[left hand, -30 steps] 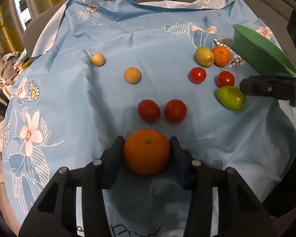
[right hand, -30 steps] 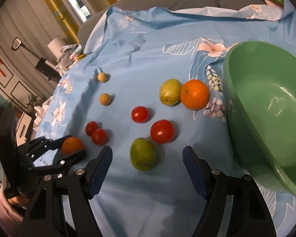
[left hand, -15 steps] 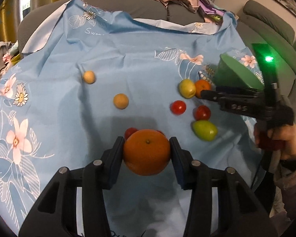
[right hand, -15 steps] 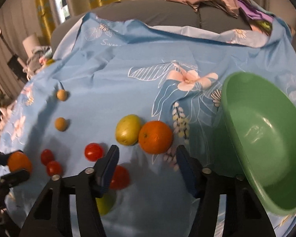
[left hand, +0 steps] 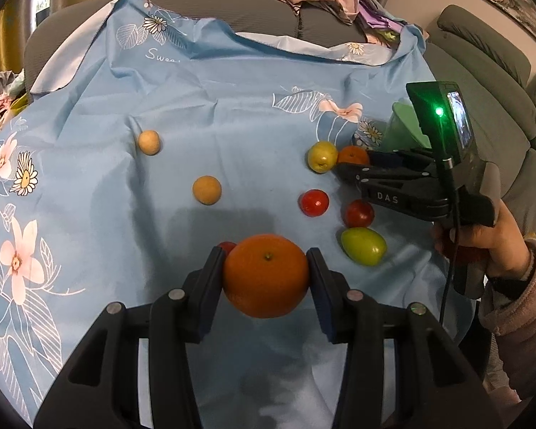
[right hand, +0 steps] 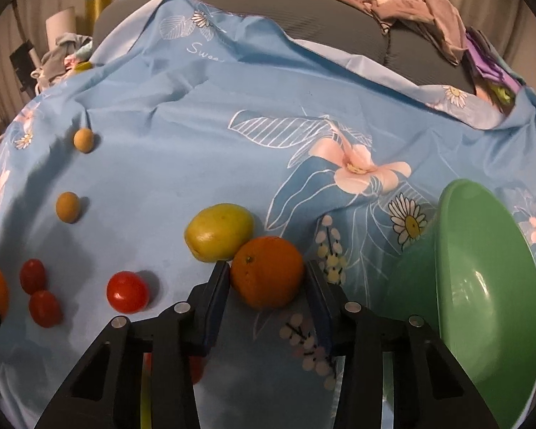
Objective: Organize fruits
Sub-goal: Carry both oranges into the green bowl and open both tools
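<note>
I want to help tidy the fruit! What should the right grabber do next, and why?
Probably close the right gripper on the second orange. Its jaws sit either side of that fruit on the cloth, the green bowl waits alongside, and the left gripper already holds an orange.

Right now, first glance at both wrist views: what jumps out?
An orange clamped in the left tool, held above the blue floral cloth, fills the left view. In the right view, the right tool brackets a second orange that lies on the cloth against a yellow-green fruit. The big green bowl sits tilted at the right edge.
</note>
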`<state>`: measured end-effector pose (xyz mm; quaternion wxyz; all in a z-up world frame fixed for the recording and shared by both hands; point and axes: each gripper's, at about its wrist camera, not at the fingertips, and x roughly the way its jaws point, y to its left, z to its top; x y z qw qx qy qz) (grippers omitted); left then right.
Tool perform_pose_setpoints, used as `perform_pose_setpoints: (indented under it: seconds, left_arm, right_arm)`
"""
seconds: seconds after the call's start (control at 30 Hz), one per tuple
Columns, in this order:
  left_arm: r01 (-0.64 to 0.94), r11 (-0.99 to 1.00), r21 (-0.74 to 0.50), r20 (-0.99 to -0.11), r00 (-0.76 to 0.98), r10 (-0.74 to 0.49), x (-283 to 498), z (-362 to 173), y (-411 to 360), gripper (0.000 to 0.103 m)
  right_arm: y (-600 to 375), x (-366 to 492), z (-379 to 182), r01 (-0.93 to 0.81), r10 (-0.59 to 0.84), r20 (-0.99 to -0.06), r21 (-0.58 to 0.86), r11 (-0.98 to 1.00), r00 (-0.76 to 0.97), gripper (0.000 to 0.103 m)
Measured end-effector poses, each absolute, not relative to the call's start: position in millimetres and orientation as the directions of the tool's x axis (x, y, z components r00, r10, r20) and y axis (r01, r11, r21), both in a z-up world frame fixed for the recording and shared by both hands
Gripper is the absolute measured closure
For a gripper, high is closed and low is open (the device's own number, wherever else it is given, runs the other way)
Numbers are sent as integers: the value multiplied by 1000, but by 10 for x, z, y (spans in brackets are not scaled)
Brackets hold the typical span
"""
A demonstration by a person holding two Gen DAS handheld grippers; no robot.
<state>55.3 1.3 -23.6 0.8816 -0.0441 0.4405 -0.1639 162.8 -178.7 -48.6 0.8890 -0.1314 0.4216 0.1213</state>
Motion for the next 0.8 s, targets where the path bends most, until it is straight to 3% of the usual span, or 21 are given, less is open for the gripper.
perform_pose_setpoints:
  seconds: [0.2, 0.5, 0.8]
  left_arm:
    - [258, 943, -213, -757, 566, -326, 529, -191, -8, 57]
    - [278, 939, -200, -743, 582, -331, 481, -22, -160, 57]
    - [350, 919, -180, -725, 585, -365, 521, 204, -564, 57]
  right_arm:
    - [-1858, 1540, -421, -323, 179, -772, -35, 946, 610, 61]
    - [-1997, 1035, 0, -373, 328, -680, 86, 924, 656, 61]
    - [-2455, 809, 176, -316, 327, -617, 131, 940, 716, 61]
